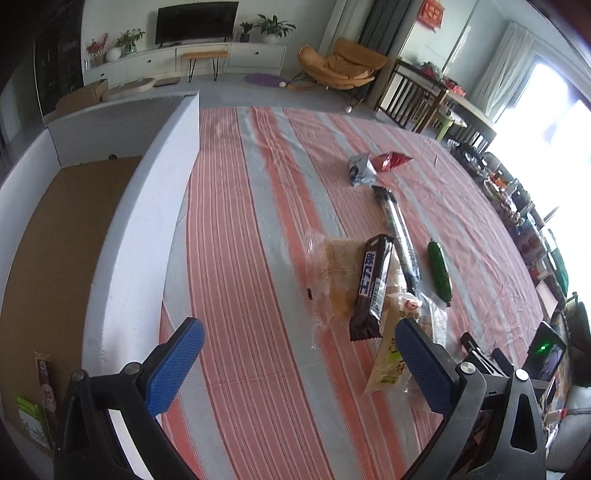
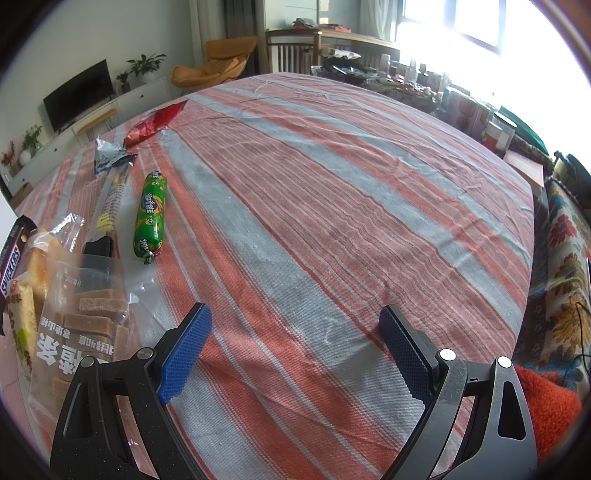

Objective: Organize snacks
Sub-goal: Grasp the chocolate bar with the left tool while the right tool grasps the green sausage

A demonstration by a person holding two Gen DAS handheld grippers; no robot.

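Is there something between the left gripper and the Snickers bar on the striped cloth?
Nothing visible stands in the way. The left gripper has its jaws open above bare striped cloth, and the Snickers bar lies just beyond, on top of the bread packet.

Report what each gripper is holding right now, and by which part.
Nothing is held. The left gripper and the right gripper both stand open over the striped tablecloth, with only cloth between their fingers.

"SNICKERS" in white letters on dark brown chocolate bar point(image 2: 11, 266), near left of surface, partly cut off by frame edge. Same bar point(image 1: 370, 286) in left wrist view carries white Chinese characters on blue panel. Clear bag of brown cubes point(image 2: 79, 328): large white Chinese characters, seen upside down. Green sausage point(image 2: 150, 214): small print, unreadable. Red wall sign point(image 1: 433, 13), far right: too blurred to read.
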